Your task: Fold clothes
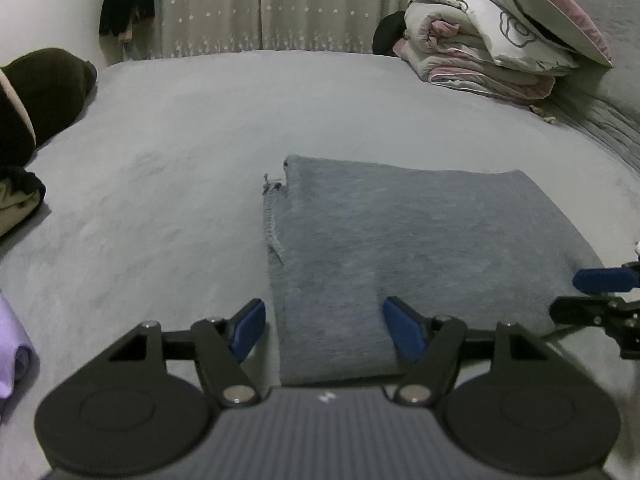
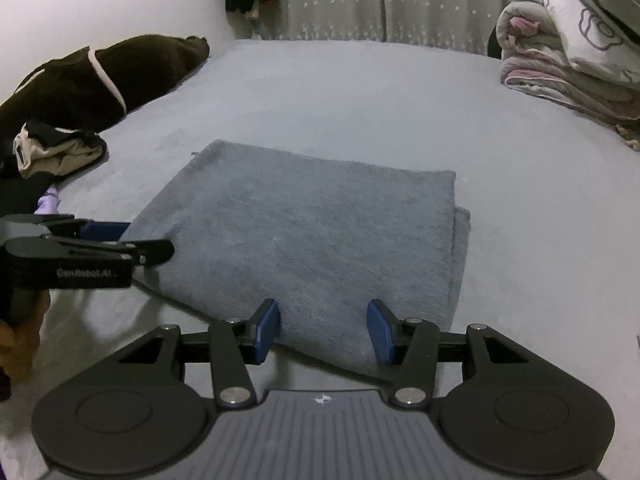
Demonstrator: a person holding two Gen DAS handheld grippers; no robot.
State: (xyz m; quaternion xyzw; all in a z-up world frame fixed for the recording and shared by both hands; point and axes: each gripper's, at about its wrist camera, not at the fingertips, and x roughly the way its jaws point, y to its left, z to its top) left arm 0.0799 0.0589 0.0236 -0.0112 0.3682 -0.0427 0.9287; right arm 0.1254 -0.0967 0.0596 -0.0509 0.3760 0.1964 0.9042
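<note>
A grey garment [image 1: 400,248] lies folded into a flat rectangle on the pale grey bed [image 1: 180,160]. In the left wrist view my left gripper [image 1: 326,332] stands open over the garment's near left corner. One blue pad is over the sheet and the other over the cloth, and neither presses on it. In the right wrist view the same garment [image 2: 312,232] fills the middle, and my right gripper [image 2: 324,330] is open, astride its near edge. Each gripper shows in the other's view: the right gripper [image 1: 580,294] at the right edge, the left gripper [image 2: 132,238] at the garment's left corner.
A dark brown garment pile [image 2: 100,76] and a crumpled beige and black piece [image 2: 56,148] lie along the bed's left side. A purple cloth [image 1: 12,352] is at the near left. Folded quilts and pillows [image 1: 488,48] are stacked at the back right, before the curtain [image 1: 280,4].
</note>
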